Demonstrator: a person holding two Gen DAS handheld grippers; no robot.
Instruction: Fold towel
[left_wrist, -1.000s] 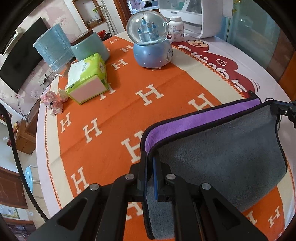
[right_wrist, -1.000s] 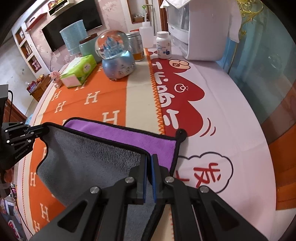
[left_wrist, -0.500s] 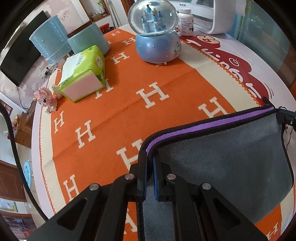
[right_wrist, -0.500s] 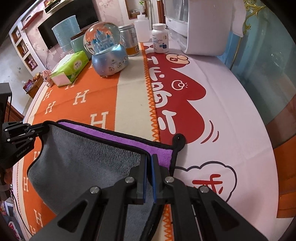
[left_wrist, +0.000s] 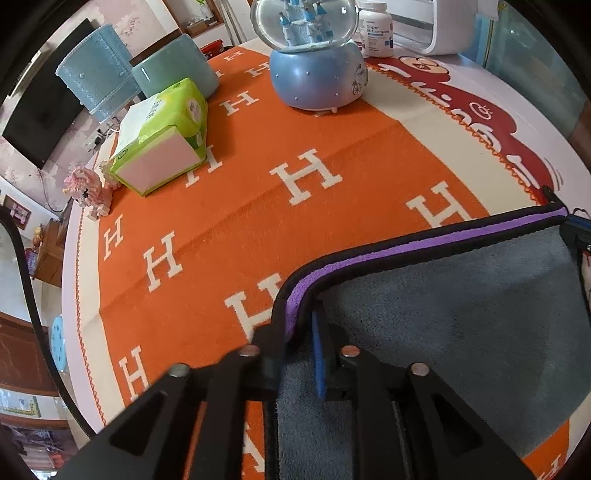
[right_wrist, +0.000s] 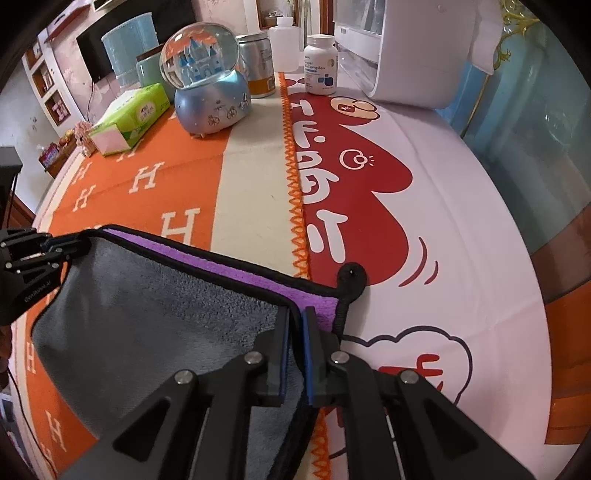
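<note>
My left gripper (left_wrist: 299, 343) and right gripper (right_wrist: 295, 354) each pinch a corner of the grey-and-purple black-edged towel (right_wrist: 147, 317), 1 fold nearly laid, short of the blue snow globe (right_wrist: 208, 98).

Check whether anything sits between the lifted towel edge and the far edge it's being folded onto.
Nothing visible does. The left gripper and right gripper each pinch a corner of the towel, and only its own purple strip lies ahead. The snow globe and tissue pack stand well beyond.
</note>
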